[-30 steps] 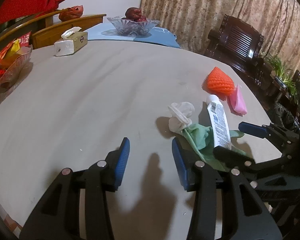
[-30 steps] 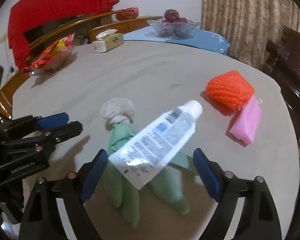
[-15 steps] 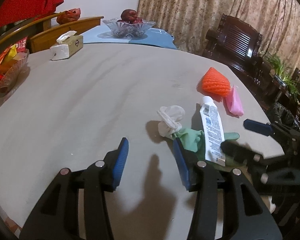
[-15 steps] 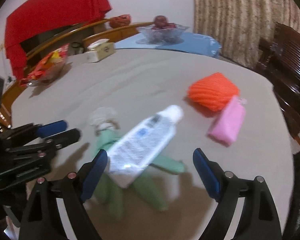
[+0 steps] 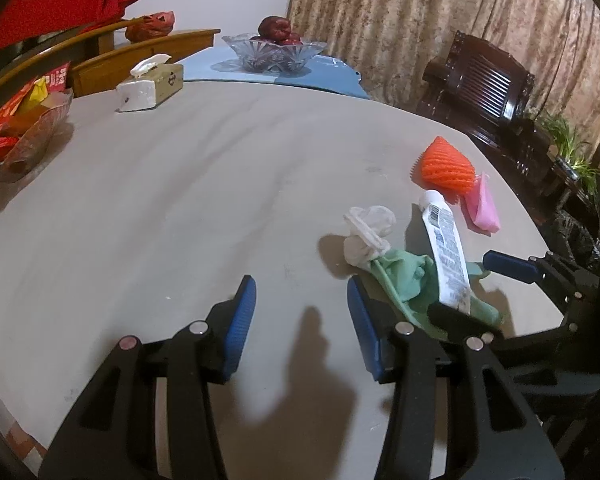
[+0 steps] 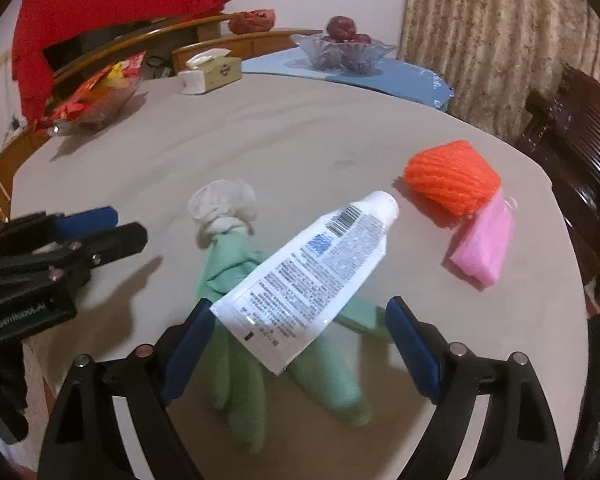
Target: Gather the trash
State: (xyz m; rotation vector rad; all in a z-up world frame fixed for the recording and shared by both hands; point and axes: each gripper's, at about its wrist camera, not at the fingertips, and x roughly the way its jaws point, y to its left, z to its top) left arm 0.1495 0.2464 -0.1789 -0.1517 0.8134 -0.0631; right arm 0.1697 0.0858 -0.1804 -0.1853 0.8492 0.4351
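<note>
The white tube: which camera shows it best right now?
The right wrist view: the white tube lies large and central on the green glove, print facing up. The left wrist view shows it small, foreshortened, off to the right.

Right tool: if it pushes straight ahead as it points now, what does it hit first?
Most likely the white tube, which lies on the green glove between the open right tool fingers. Depth is unclear; the tube's crimped end looks nearest.
</note>
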